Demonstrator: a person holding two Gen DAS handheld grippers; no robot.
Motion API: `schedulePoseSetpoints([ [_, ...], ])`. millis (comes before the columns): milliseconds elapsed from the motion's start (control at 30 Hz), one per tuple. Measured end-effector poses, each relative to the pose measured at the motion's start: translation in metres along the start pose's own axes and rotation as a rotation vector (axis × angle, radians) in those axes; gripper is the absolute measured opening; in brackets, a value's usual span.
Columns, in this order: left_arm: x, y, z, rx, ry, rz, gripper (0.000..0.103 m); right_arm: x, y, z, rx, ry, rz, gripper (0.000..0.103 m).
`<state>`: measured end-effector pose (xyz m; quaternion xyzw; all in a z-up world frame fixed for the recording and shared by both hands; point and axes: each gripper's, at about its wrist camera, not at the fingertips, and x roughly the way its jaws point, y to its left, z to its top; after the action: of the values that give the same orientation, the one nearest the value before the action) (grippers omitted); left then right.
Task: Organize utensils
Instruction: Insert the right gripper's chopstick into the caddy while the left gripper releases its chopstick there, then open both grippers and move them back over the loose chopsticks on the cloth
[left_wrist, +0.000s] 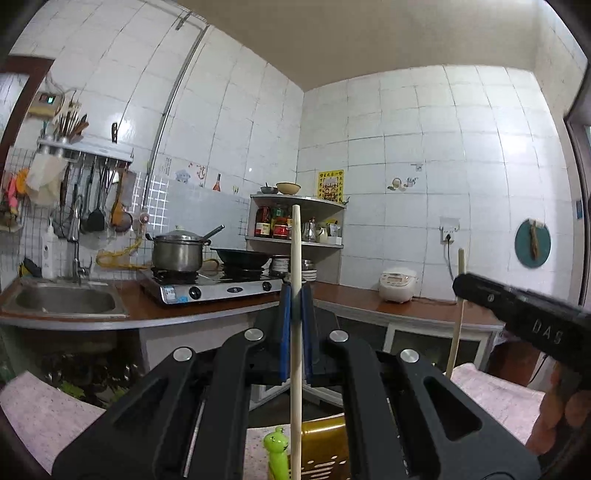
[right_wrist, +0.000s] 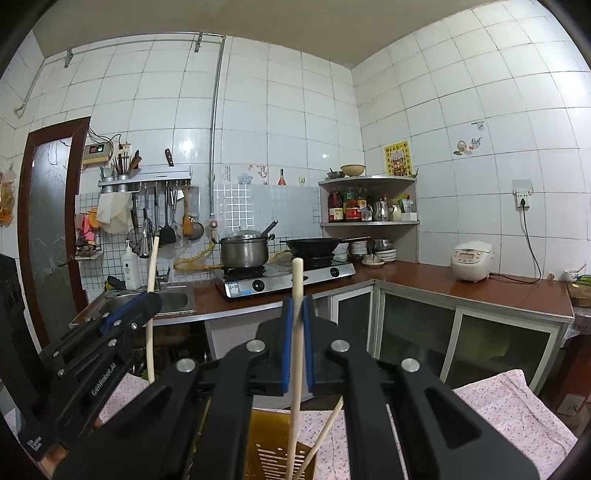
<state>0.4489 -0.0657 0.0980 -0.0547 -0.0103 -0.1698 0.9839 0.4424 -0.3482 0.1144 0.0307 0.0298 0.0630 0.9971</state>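
In the left wrist view my left gripper is shut on a pale wooden chopstick that stands upright, its lower end reaching down beside a yellow slotted utensil holder. My right gripper comes in from the right, shut on a second chopstick. In the right wrist view my right gripper grips that chopstick, whose lower end dips into the yellow holder. A third chopstick leans inside the holder. My left gripper with its chopstick shows at the left.
A pink floral cloth covers the table under the holder. A green figure-shaped object stands beside the holder. Beyond are a counter with sink, gas stove with pot and wok, corner shelf and rice cooker.
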Motion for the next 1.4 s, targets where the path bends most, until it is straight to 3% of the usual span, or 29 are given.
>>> schedulePoseSetpoints([
  [167, 0.004, -0.002, -0.004, -0.010, 0.016, -0.011, 0.004, 0.002, -0.004, -0.006, 0.000, 0.004, 0.003, 0.006],
  [367, 0.002, -0.015, -0.030, 0.052, 0.067, 0.002, 0.004, 0.008, 0.001, -0.021, 0.010, 0.035, 0.018, 0.006],
  [500, -0.009, -0.019, -0.041, 0.095, 0.060, 0.027, 0.004, 0.009, 0.003, -0.038, 0.022, 0.063, 0.040, 0.006],
  [633, -0.016, -0.013, -0.042, 0.040, 0.103, 0.006, 0.004, 0.011, 0.004, -0.061, 0.020, 0.100, 0.056, 0.006],
  [733, -0.024, -0.015, -0.045, 0.052, 0.118, 0.006, 0.004, 0.014, 0.001, -0.076, 0.024, 0.140, 0.067, 0.006],
  [1000, -0.034, -0.011, -0.052, 0.024, 0.265, -0.001, 0.004, 0.020, -0.009, -0.096, 0.090, 0.255, 0.115, 0.008],
  [1233, -0.044, -0.003, -0.050, -0.033, 0.387, 0.013, 0.007, 0.021, -0.005, -0.100, 0.062, 0.373, 0.114, 0.010],
  [1300, -0.049, -0.003, -0.047, -0.042, 0.402, 0.022, 0.016, 0.017, -0.008, -0.099, 0.083, 0.395, 0.113, 0.029],
  [1333, -0.054, -0.002, -0.044, -0.051, 0.406, 0.028, 0.027, 0.012, -0.011, -0.098, 0.093, 0.394, 0.108, 0.044],
  [1400, -0.063, 0.000, -0.038, -0.063, 0.404, 0.038, 0.040, 0.002, -0.012, -0.094, 0.089, 0.387, 0.100, 0.048],
])
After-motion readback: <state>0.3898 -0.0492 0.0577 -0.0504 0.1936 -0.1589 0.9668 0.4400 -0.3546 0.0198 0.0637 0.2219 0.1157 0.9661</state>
